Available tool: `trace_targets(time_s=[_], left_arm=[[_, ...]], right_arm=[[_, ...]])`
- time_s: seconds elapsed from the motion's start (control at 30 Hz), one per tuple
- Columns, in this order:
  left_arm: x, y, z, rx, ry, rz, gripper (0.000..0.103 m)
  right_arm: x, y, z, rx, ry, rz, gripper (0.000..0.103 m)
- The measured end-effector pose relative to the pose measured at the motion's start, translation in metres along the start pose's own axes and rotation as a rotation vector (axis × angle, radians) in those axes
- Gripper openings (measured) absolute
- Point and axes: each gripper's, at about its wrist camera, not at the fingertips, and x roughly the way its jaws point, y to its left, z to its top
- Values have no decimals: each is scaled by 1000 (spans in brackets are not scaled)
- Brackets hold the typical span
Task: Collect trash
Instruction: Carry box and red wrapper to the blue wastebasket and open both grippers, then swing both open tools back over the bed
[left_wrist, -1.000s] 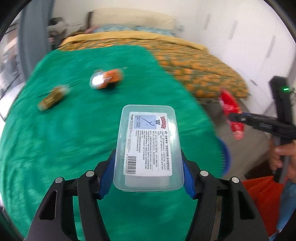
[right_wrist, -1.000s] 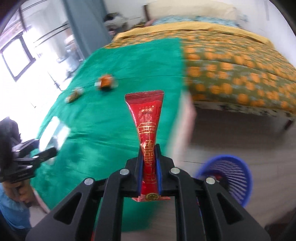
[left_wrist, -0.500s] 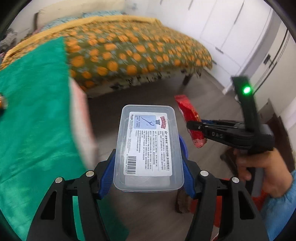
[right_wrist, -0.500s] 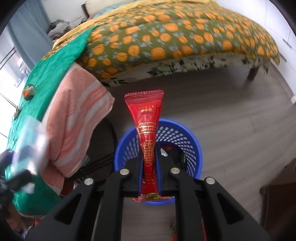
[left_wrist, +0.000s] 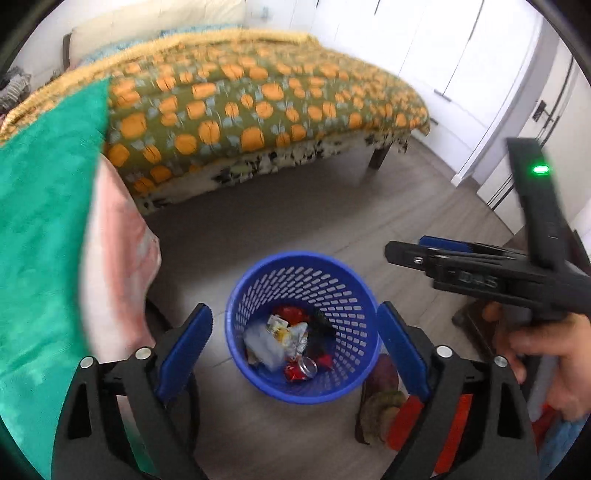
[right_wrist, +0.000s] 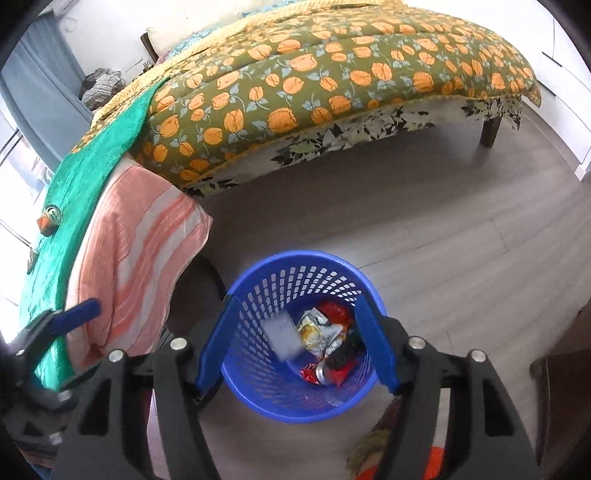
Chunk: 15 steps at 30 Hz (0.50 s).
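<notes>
A blue mesh basket (left_wrist: 295, 256) (right_wrist: 295, 256) stands on the floor right under both grippers. Inside it lie the clear plastic box (left_wrist: 262, 347) (right_wrist: 282, 338), a red packet (left_wrist: 291, 312) (right_wrist: 334, 310) and other wrappers. My left gripper (left_wrist: 293, 349) hangs over the basket with its jaws opening and nothing between them. My right gripper (right_wrist: 297, 345) (left_wrist: 406, 247) is also above the basket, jaws opening and empty. A person's hand (left_wrist: 546, 354) holds its handle. A blue pad (right_wrist: 75, 313) of the left gripper shows at the left edge.
An orange can (right_wrist: 50, 218) and a small wrapper (right_wrist: 31, 258) lie on the green blanket (right_wrist: 92, 166). A pink striped towel (right_wrist: 140, 240) hangs over its edge beside the basket. Behind are the bed with an orange-flowered cover (right_wrist: 314, 74), wooden floor (right_wrist: 443, 221) and white cupboards (left_wrist: 461, 55).
Both grippers swung from the green blanket to above the basket. Both jaws opened: the clear box left the left gripper, the red packet left the right, and both now lie in the basket.
</notes>
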Motion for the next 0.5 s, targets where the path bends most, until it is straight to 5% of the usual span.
trace_targets(time_s=[0.13,0.4,0.5], left_arm=[[-52,15,-20,23,-54,14,94],[-131,99,-101,-41,-59,155,95],[-161,144,-131,-86,-67,222,95]], right_arm=[[-9,21,-4,-48,-49,-70,88],[-22,113,-34,-322,-188,-163,89],[-23,158,-49,-381,-201,-108,89]])
